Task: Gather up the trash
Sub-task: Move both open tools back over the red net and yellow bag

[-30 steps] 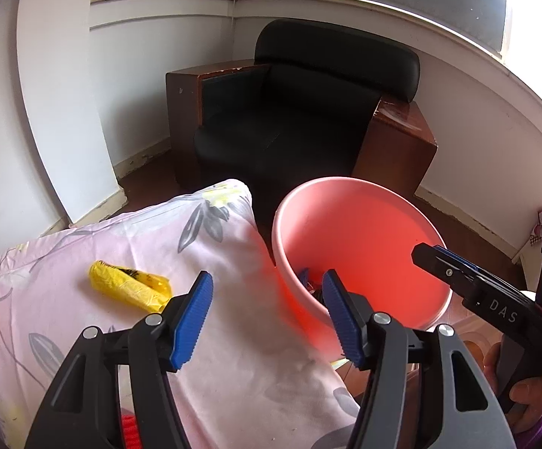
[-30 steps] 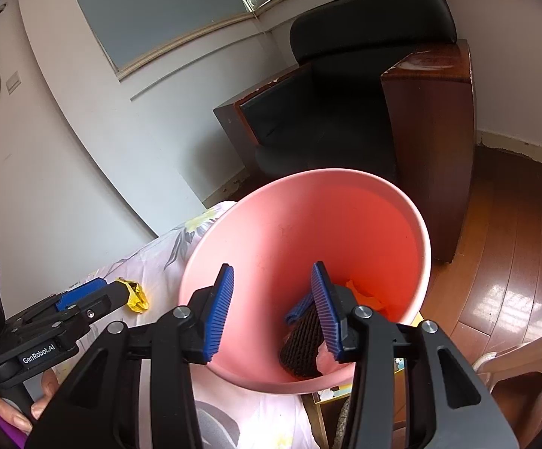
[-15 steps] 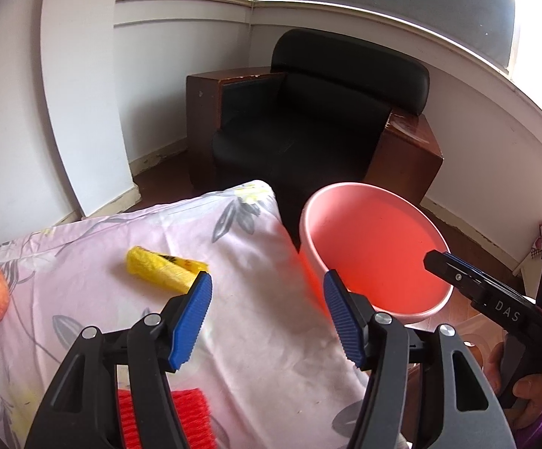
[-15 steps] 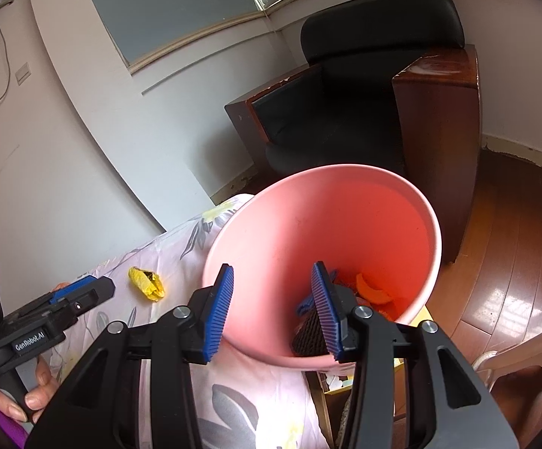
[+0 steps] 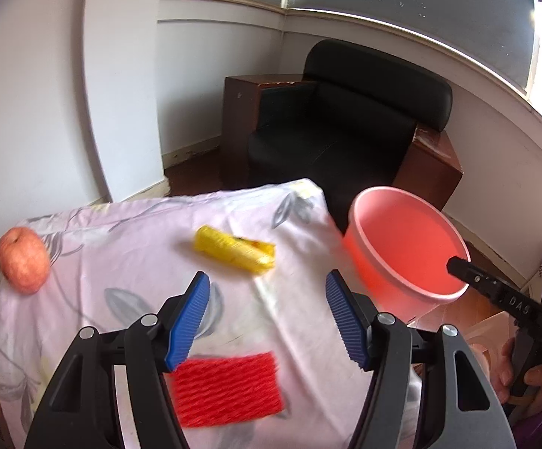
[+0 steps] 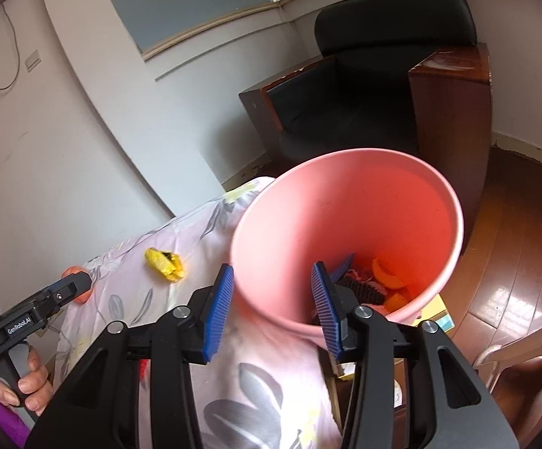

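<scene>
A pink bin (image 5: 405, 250) (image 6: 349, 232) stands off the right edge of a table covered with a pale floral cloth (image 5: 128, 262) (image 6: 271, 393). It holds several scraps, orange, black and blue. A yellow wrapper (image 5: 233, 249) (image 6: 164, 260) lies mid-cloth. A red foam net (image 5: 226, 389) lies close under my left gripper (image 5: 267, 318), which is open and empty above the cloth. My right gripper (image 6: 271, 310) is open, its fingers either side of the bin's near rim without gripping it.
An apple (image 5: 22, 260) sits at the cloth's far left edge. A black armchair (image 5: 346, 127) with wooden sides stands behind the bin in the corner. Wooden floor (image 6: 514, 247) lies to the right, with a pale chair (image 6: 525, 359) near the bin.
My left gripper has pulled back and left from over the bin, so the apple and the red net came into view. My right gripper drew back slightly from the bin.
</scene>
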Demonstrator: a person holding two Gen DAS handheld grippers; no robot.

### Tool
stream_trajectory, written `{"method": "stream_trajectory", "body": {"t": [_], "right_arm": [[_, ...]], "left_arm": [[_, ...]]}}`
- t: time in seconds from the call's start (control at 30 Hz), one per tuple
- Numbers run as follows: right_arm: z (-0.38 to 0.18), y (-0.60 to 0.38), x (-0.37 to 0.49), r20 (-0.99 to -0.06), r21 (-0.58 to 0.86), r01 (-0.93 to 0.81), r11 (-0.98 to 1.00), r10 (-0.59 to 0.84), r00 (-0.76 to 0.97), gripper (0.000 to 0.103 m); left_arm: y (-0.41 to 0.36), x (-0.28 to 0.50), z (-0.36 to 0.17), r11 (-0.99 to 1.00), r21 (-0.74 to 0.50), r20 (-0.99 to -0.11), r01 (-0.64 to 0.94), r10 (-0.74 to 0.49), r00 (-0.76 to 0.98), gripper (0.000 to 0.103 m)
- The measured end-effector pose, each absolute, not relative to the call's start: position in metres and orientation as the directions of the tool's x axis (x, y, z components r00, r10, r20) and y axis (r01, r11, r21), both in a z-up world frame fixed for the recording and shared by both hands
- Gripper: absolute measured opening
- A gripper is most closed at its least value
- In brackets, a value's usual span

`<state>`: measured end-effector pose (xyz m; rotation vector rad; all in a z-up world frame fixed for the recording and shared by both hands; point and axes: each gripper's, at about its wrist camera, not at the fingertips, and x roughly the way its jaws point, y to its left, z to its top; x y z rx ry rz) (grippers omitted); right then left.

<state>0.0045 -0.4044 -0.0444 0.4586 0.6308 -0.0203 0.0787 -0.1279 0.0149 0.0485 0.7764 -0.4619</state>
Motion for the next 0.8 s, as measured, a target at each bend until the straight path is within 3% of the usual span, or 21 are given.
{"method": "stream_trajectory", "body": {"t": [0.43,0.8], "right_arm": [[-0.047,-0.359,0.007,-0.602,0.374,0.073,0.924,0.183,0.777,0.044],[-0.052,-0.335,0.011,-0.631,0.351,0.038,0.935,0.207,0.748,0.044]], "left_arm": [[-0.066,0.057,-0.035,0.926,-0.179,-0.78,0.332,-0.339,0.527,0.063],[-0.057,0.053,-0.07,0.914,-0.291,-0.833,0.283,-0.388,0.394,0.063]]}}
